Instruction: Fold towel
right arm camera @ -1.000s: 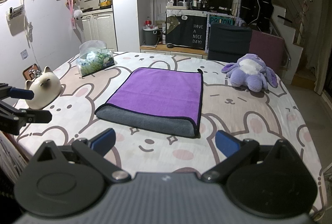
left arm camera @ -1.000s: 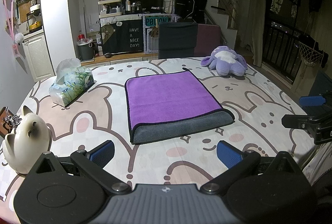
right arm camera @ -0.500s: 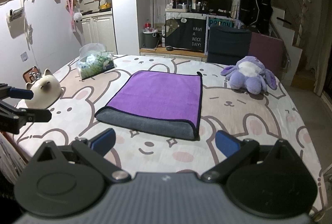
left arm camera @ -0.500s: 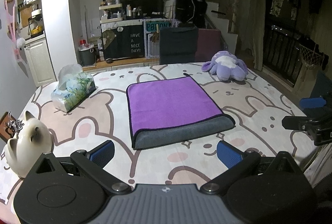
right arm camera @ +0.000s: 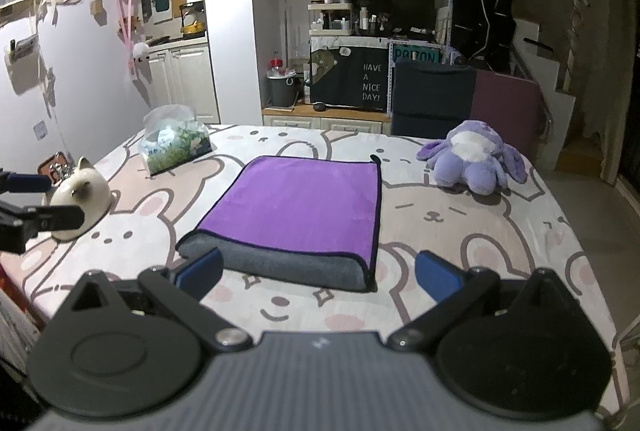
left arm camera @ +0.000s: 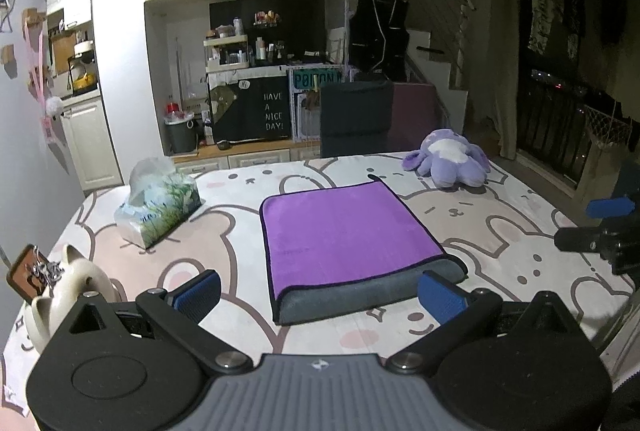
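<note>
- The table (left arm camera: 520,231) is covered by a pale cloth printed with pink-brown cartoon rabbits and bears.
- A folded towel (left arm camera: 344,235), purple on top with a grey fold at its near edge, lies flat straight ahead of the left gripper (left arm camera: 320,295).
- A tissue pack (left arm camera: 160,209) in a leafy green wrapper lies ahead and to the left.
- A cream ceramic cat figurine (left arm camera: 68,295) sits close by on the left, at the table's edge.
- A purple plush toy (left arm camera: 448,165) lies far ahead to the right, near the far edge.
</note>
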`<state>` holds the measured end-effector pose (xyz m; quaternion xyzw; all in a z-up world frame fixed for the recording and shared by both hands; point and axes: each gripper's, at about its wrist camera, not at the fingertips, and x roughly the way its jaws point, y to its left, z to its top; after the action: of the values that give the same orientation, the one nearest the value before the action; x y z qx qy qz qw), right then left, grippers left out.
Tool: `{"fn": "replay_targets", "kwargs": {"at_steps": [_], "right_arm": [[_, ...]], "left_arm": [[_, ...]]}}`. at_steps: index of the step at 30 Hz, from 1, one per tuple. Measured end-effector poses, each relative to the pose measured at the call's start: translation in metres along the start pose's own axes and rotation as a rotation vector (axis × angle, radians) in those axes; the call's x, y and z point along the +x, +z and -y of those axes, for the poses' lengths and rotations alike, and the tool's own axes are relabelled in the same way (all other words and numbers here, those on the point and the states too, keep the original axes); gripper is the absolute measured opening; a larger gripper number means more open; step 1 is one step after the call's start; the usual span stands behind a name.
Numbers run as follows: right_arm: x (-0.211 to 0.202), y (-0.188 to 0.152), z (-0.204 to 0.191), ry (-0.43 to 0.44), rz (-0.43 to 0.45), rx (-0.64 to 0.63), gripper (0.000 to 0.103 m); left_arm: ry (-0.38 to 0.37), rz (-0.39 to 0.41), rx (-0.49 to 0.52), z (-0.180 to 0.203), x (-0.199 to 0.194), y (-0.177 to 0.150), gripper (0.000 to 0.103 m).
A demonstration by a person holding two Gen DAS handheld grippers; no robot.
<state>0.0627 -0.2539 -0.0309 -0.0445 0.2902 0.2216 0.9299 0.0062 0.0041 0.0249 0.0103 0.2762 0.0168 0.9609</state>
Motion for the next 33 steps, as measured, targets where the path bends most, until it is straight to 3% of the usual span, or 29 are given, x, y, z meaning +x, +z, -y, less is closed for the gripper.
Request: {"fn": "replay_targets", "kwargs": {"at_steps": [16,22,33], "right_arm": [[0.028,0.026,0.009,0.007,0.016,-0.020,0.103],[0.048,0.031,0.012,0.009,0.021,-0.055,0.103],[0.101,0.033,0.026,0.007,-0.005,-0.055,0.103]], "left_arm": [[-0.017,0.012,0.044,0.002,0.028,0.027,0.103],[-0.035,-0.002,0.076,0.001,0.052,0.032,0.103],[-0.021,-0.033,0.046,-0.020,0.114,0.027,0.103]]}}
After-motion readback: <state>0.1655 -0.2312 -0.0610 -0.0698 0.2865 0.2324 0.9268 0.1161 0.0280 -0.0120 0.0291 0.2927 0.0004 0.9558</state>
